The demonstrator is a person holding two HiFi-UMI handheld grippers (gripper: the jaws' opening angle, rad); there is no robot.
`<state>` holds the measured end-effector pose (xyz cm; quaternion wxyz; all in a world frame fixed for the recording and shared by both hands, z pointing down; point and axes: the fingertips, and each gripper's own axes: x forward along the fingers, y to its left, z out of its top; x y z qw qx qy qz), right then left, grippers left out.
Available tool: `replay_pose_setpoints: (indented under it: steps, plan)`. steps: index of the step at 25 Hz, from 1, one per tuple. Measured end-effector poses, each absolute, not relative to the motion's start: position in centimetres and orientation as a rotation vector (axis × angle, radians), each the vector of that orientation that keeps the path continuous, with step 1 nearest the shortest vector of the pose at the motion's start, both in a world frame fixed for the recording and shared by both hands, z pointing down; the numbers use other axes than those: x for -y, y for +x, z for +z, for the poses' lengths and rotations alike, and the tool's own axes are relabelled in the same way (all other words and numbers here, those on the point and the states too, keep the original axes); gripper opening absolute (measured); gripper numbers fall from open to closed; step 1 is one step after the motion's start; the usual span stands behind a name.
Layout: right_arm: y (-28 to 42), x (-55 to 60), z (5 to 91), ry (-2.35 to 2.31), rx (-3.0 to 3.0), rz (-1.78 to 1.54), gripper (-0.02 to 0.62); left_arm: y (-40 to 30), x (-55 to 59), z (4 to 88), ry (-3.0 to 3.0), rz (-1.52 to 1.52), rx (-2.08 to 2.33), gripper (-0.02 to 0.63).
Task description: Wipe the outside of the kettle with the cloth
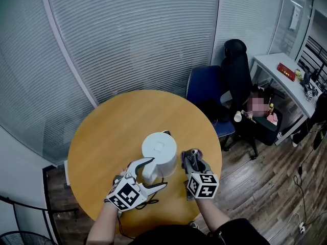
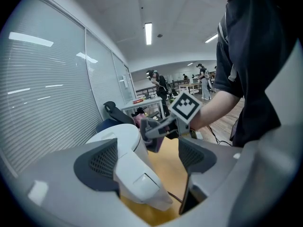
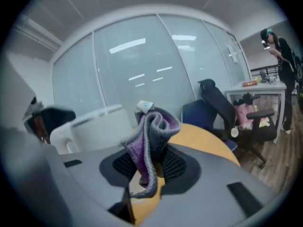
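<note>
- Spread apart at the left tongs (image 1: pixel 157 172), with the white handle (image 2: pixel 142 183) of the kettle (image 1: pixel 159 149) between the two pads; close against the left pad, a clear gap to the right pad.
- Pressed together at the right tongs (image 1: pixel 192 158), pinching a grey and purple cloth (image 3: pixel 154 131); bunched in folds above the pads, one end hanging below, a small white tag (image 3: pixel 144 106) at the top.
- Held just beside the kettle's right side, up near its rim; hard to tell whether cloth and kettle touch.
- Standing upright, lid closed, near the front edge of a round wooden worktop (image 1: pixel 112 131), handle turned toward the person.
- Trailing across the worktop below the kettle, a thin black cord (image 2: pixel 173 197).
- Beyond the worktop, a blue chair (image 1: pixel 204 88) and a black office chair (image 1: pixel 237 70), both before a wall of pale blinds (image 1: pixel 133 34).
- Farther right, a white desk (image 1: pixel 278 73) on a wooden floor (image 1: pixel 265 182).
</note>
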<state>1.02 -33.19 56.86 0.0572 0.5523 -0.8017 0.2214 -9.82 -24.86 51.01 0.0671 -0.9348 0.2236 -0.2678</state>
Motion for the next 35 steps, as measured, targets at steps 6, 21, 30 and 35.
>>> replay_pose_setpoints:
  steps: [6, 21, 30, 35]
  plan:
    - [0.5, 36.7, 47.6, 1.687, 2.734, 0.536, 0.117, -9.8, 24.9, 51.1, -2.816, -0.794, -0.677, 0.403]
    - [-1.5, 36.4, 63.8, 1.471, 2.499, 0.966, 0.117, -9.6, 24.9, 50.7, -2.835, -0.737, -0.701, 0.403]
    - [-1.1, 34.4, 67.6, 1.437, 2.358, 1.038, 0.117, -9.5, 25.1, 50.6, -2.837, -0.698, -0.756, 0.403]
    - [-0.6, 31.2, 65.8, 1.396, 2.372, 1.126, 0.117, -9.3, 25.4, 50.8, -2.831, -0.682, -0.796, 0.403]
